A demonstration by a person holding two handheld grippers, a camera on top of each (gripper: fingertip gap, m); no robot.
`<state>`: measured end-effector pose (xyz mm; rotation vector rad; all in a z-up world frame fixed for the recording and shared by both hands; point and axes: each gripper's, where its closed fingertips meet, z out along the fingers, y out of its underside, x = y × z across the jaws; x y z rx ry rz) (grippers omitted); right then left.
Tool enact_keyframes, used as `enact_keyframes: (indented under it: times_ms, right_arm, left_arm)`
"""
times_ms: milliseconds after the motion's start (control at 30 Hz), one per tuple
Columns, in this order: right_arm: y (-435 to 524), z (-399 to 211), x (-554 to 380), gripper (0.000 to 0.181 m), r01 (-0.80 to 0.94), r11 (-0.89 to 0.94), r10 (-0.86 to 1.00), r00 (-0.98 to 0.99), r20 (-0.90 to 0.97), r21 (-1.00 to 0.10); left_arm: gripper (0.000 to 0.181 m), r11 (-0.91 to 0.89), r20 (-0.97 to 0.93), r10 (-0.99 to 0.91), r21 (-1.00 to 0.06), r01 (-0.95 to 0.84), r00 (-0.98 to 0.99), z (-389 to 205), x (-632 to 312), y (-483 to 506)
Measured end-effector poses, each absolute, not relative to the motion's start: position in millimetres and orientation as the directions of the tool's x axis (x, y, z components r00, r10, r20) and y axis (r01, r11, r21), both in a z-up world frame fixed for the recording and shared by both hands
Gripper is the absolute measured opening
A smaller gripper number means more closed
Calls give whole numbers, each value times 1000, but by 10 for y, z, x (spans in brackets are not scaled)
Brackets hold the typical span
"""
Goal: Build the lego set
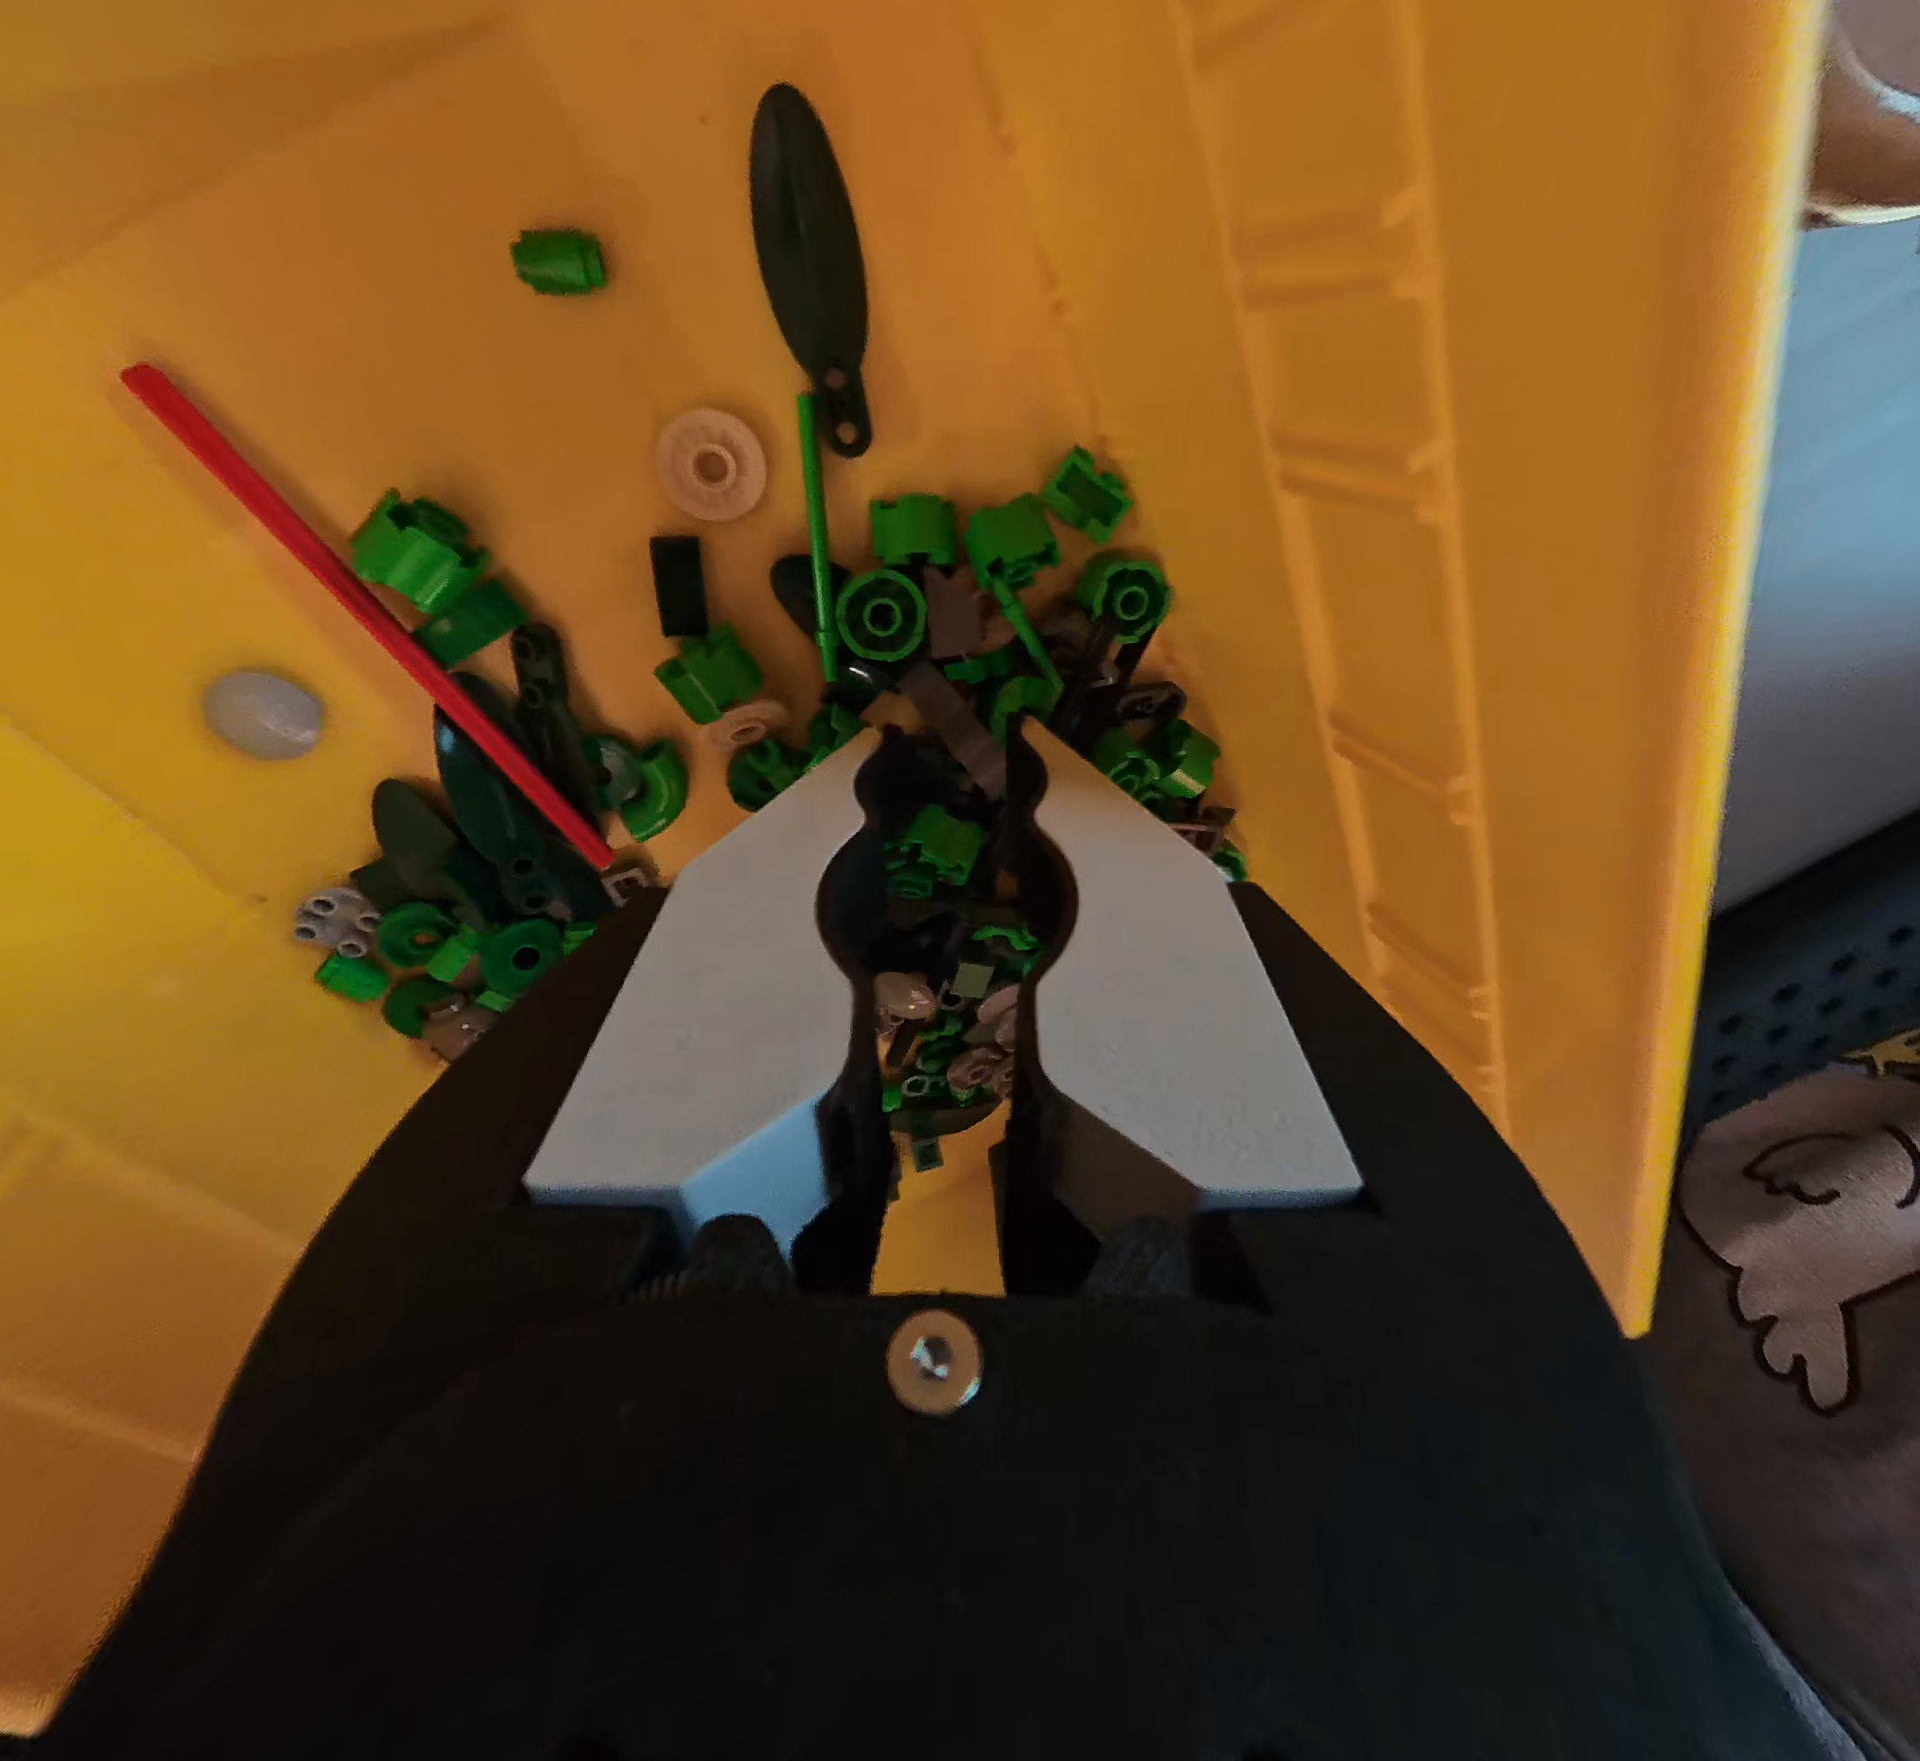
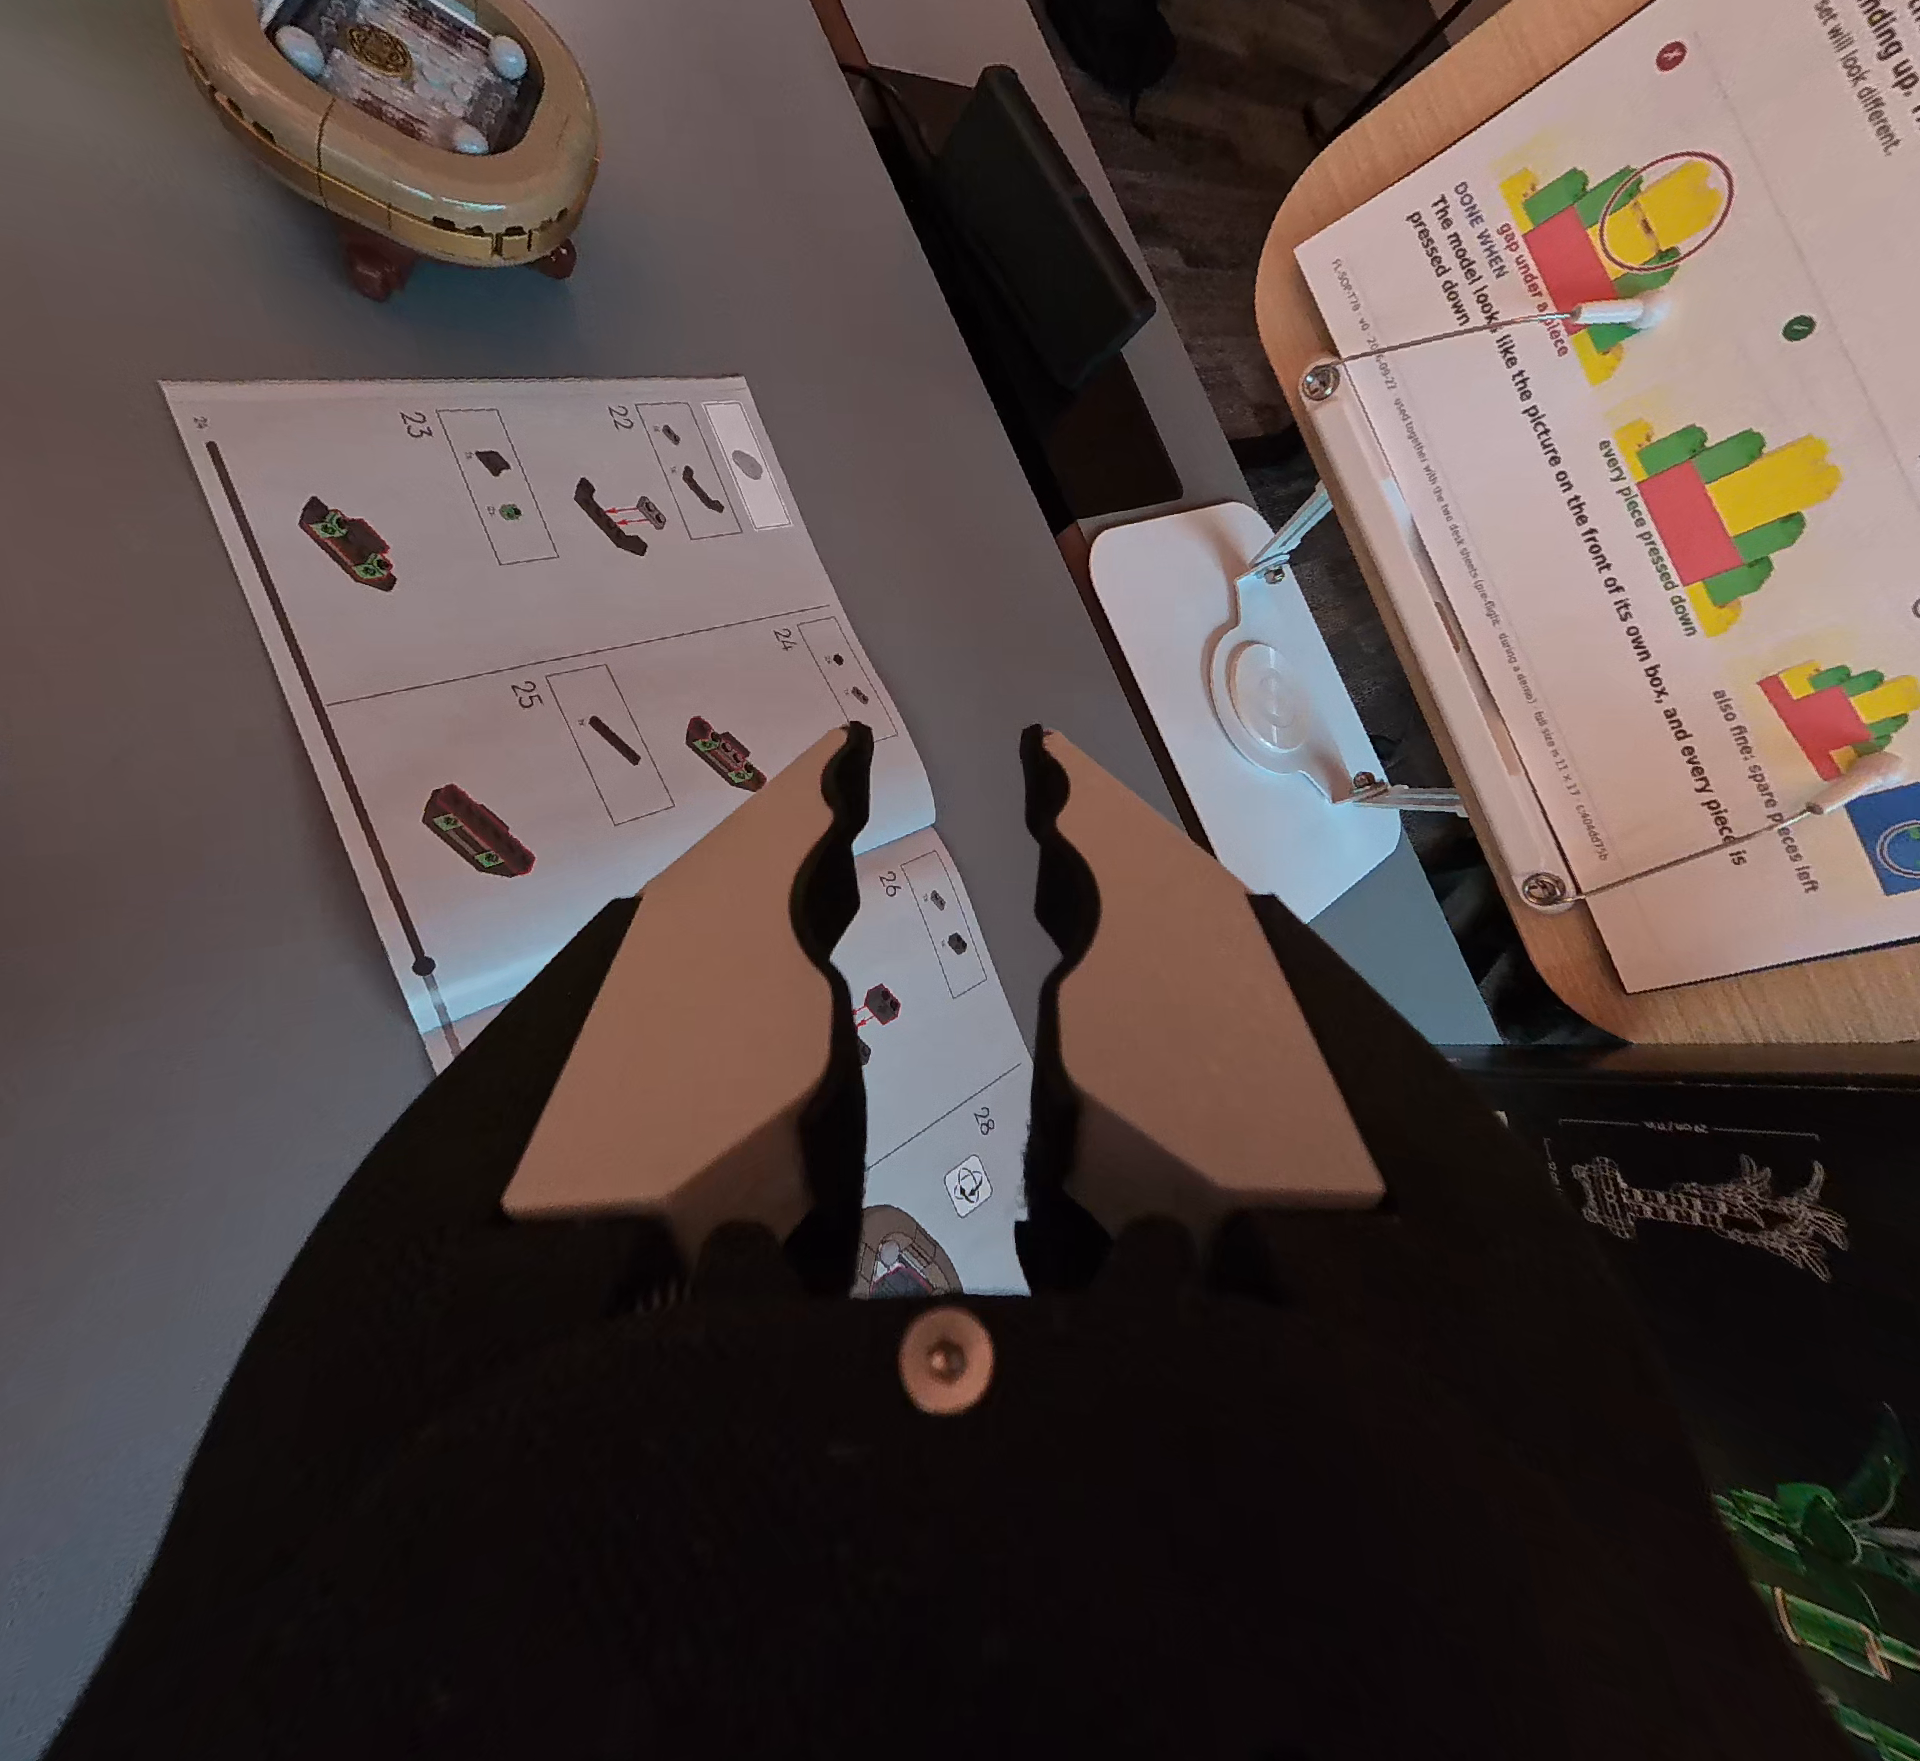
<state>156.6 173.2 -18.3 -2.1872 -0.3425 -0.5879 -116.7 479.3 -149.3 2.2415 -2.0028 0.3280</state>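
Observation:
In the left wrist view my left gripper reaches into a yellow bin. Its jaws stand a little apart over a pile of green and dark lego pieces. A small brown piece lies between the tips; I cannot tell if they touch it. A red rod, a dark leaf piece and a pale round plate lie loose nearby. In the right wrist view my right gripper is open and empty above an open instruction booklet. A tan oval lego model stands at the far left.
The bin's ribbed wall rises close on the right of the left gripper. On the grey table, a wooden board with a printed sheet stands on a white base at the right. A black lego box lies at the lower right. Left tips to right tips: about 45 centimetres. About 5 centimetres separates my left fingertips from the pale round plate.

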Motion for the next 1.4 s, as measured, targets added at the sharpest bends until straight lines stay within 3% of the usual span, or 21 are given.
enact_keyframes:
  times_ms: [533, 700, 1000, 1100, 1400]
  right_arm:
    - [1745, -234, 1557, 28, 435, -637, 60, 851, 521, -637]
    - [1744, -236, 1556, 28, 435, -638, 61, 851, 522, -635]
    - [1736, -243, 1563, 28, 433, -640, 62, 853, 519, -635]
    - [1736, -249, 1564, 28, 433, -642, 63, 852, 520, -632]
    - [1735, -260, 1563, 28, 432, -644, 65, 853, 517, -631]
  left_arm:
    - [10, -99, 165, -982, -45, -994, 91, -1528, -1185, 4903]
    - [18, -93, 142, -986, -14, -996, 91, -1577, -1251, 4951]
    - [12, -78, 42, -996, -107, -991, 74, -1432, -1101, 5049]
    - [7, -22, 98, -995, -134, -991, 9, -1409, -1060, 4908]
    - [5, 18, 81, -996, -62, -998, -23, -1546, -1135, 4919]
